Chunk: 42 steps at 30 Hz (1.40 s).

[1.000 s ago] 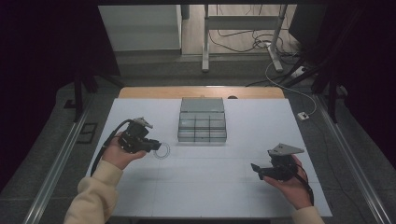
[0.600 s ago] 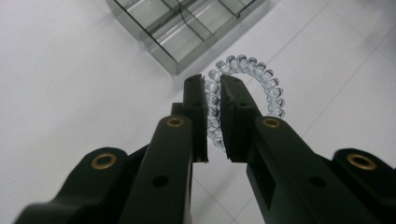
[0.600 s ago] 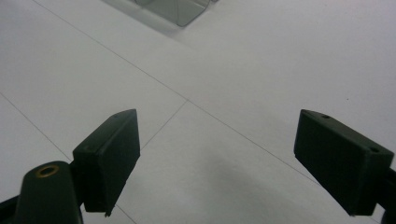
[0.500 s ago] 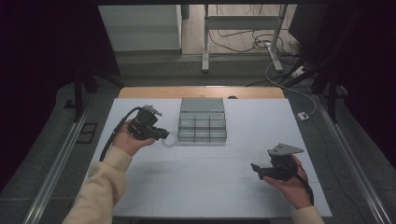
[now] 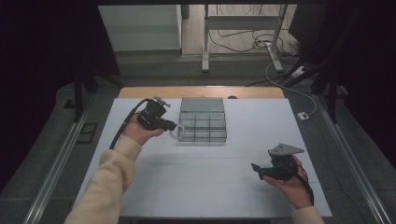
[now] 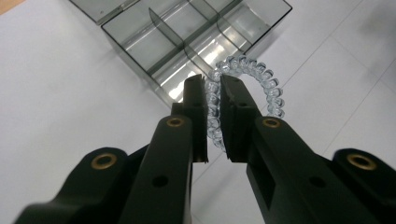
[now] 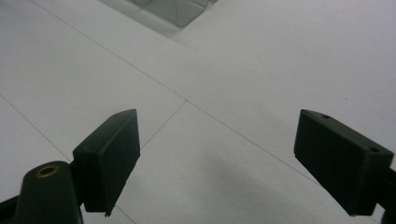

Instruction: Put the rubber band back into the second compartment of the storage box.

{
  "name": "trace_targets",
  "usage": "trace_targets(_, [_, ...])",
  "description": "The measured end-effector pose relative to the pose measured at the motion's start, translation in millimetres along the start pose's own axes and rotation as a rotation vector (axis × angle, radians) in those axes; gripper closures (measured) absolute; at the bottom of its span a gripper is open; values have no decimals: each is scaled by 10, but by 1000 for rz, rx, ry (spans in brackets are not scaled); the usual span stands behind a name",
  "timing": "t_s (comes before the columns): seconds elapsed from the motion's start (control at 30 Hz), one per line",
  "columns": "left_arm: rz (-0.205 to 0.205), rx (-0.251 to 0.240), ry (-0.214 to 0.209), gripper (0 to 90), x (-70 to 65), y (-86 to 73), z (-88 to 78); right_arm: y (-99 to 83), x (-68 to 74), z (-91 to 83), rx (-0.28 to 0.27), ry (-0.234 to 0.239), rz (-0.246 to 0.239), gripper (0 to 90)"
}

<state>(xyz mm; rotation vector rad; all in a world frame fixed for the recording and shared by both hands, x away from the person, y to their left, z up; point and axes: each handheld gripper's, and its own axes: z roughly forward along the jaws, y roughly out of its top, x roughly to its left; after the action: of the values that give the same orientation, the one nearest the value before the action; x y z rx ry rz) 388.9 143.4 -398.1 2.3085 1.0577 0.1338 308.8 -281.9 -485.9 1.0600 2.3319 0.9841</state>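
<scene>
Our left gripper (image 5: pixel 171 126) has carried the clear coil hair tie (image 6: pixel 247 88) up to the compartment box (image 5: pixel 202 122), jaws clamped on it above the table beside the box; our right gripper (image 5: pixel 255 167) stays wide open, empty.

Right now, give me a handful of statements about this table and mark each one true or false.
1. The left gripper is shut on a clear spiral hair tie. True.
2. The right gripper holds a hair tie as well. False: its jaws stand wide apart with nothing between them, above the bare white table.
3. The compartment box is clear, with dividers inside. True.
4. The hair tie already lies in one of the compartments. False: it is pinched in the left gripper, beside the box's near left corner.
5. The right gripper hovers over the box. False: it is at the table's near right, well apart from it.
</scene>
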Motion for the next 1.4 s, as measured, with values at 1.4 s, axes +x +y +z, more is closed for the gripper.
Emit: trace_targets(1.4, [-26, 34, -18, 822, 247, 667, 604, 11, -27, 8, -23, 29, 11, 143])
